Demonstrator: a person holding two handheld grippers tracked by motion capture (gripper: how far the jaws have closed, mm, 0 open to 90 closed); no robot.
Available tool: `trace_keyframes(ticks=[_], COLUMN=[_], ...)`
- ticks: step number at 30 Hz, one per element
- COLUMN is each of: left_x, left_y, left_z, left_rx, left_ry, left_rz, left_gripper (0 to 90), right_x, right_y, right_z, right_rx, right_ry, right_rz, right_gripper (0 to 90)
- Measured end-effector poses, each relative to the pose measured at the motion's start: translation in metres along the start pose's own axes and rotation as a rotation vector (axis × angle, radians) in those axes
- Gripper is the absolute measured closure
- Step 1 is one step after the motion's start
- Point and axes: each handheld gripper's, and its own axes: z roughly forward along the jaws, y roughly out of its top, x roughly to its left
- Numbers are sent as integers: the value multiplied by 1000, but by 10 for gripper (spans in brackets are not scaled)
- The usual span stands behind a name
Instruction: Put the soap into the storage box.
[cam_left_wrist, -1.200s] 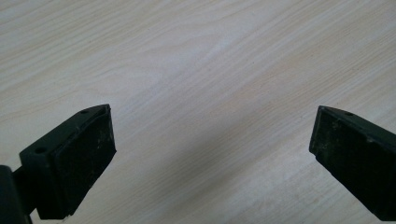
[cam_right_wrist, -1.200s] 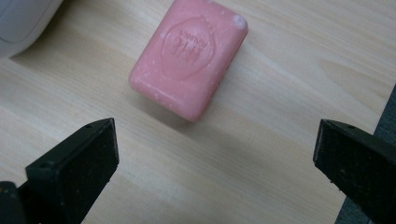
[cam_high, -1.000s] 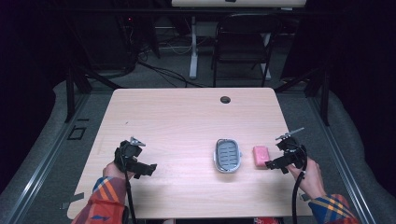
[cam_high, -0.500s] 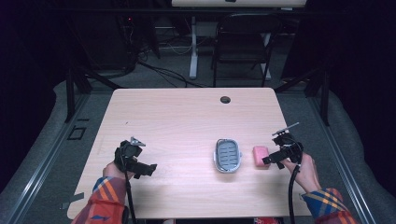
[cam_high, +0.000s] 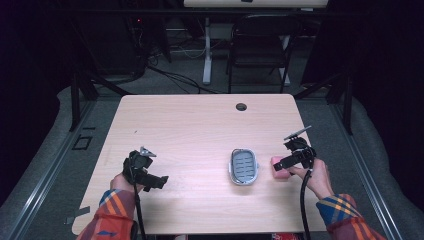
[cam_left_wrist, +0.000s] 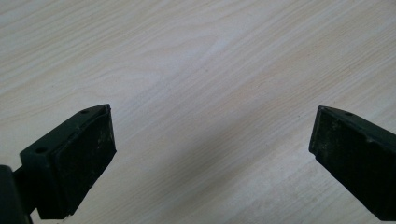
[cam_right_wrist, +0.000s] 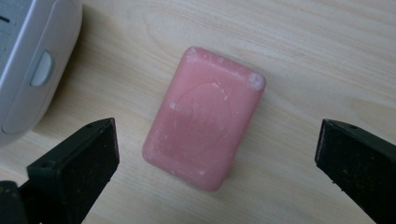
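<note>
Light wood-grain desk, rectangular, with a small dark round grommet near its far edge.

Pink rectangular bar of soap lies flat on the desk toward the right side, near the person's edge. Surface scuffed, whitish flecks at the corners, a faint oval stamp on top. Just beside it, toward the desk's middle, sits a grey-white oval plastic soap dish with a slotted dark insert; the two are close but apart.

Right tool: jaws spread wide, one on each side of the soap bar, neither touching it in the right gripper view. In the high view the right tool is above the soap's near-right side, held by the right hand; black cable trails back along a plaid sleeve.

Left tool: jaws wide apart, bare wood grain between them. In the high view the left tool is low over the desk's left side, well apart from the dish, held by the left hand.

A dark folding chair stands beyond the desk's far edge.
</note>
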Motion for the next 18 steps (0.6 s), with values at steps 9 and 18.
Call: trace_keyframes(ticks=[9,18], left_x=[0,-1], left_y=[0,0], left_z=[0,0], left_rx=[1,1], left_ry=[-3,-7], left_rz=[5,16], left_gripper=[5,4], right_x=[1,6], right_y=[11,16], right_z=[11,19], right_rx=[19,69], right_ry=[22,23], right_rz=[36,8], right_gripper=[0,112])
